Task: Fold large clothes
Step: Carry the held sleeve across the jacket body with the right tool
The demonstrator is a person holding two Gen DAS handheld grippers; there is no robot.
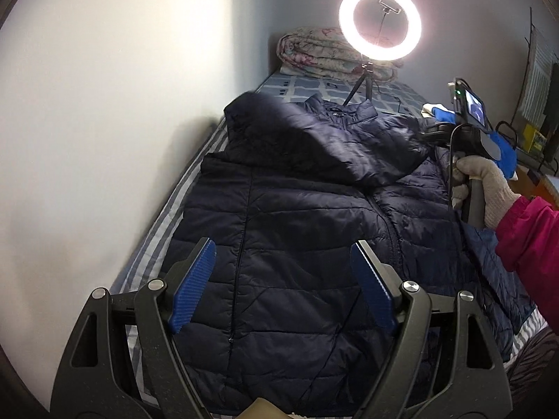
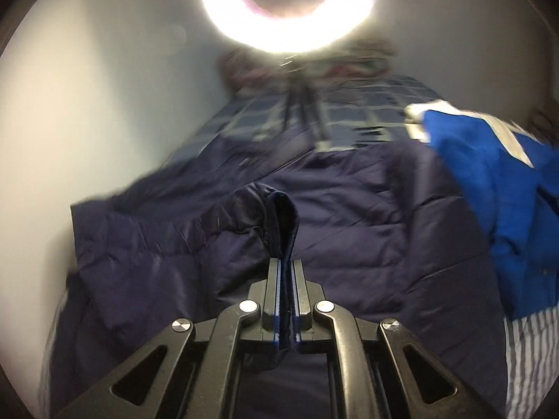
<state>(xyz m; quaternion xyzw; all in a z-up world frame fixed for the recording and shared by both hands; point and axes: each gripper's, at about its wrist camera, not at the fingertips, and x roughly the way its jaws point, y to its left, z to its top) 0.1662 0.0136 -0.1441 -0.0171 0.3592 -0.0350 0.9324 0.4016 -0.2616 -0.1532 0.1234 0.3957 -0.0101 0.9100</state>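
Note:
A dark navy quilted puffer jacket [image 1: 297, 216] lies spread on the bed, collar toward the far end, one sleeve folded across its chest. My left gripper [image 1: 283, 286] is open and empty, hovering over the jacket's lower left panel. My right gripper [image 2: 286, 272] is shut on a navy sleeve cuff [image 2: 283, 220] of the jacket [image 2: 349, 216], holding it raised over the body. In the left wrist view the right gripper's body [image 1: 468, 160] shows at the jacket's right edge in a gloved hand; its fingertips are hidden there.
A lit ring light [image 1: 380, 22] on a small tripod stands on the bed beyond the collar. A folded floral quilt [image 1: 314, 52] lies at the far end. A bright blue garment [image 2: 499, 188] lies at the right. A white wall runs along the left.

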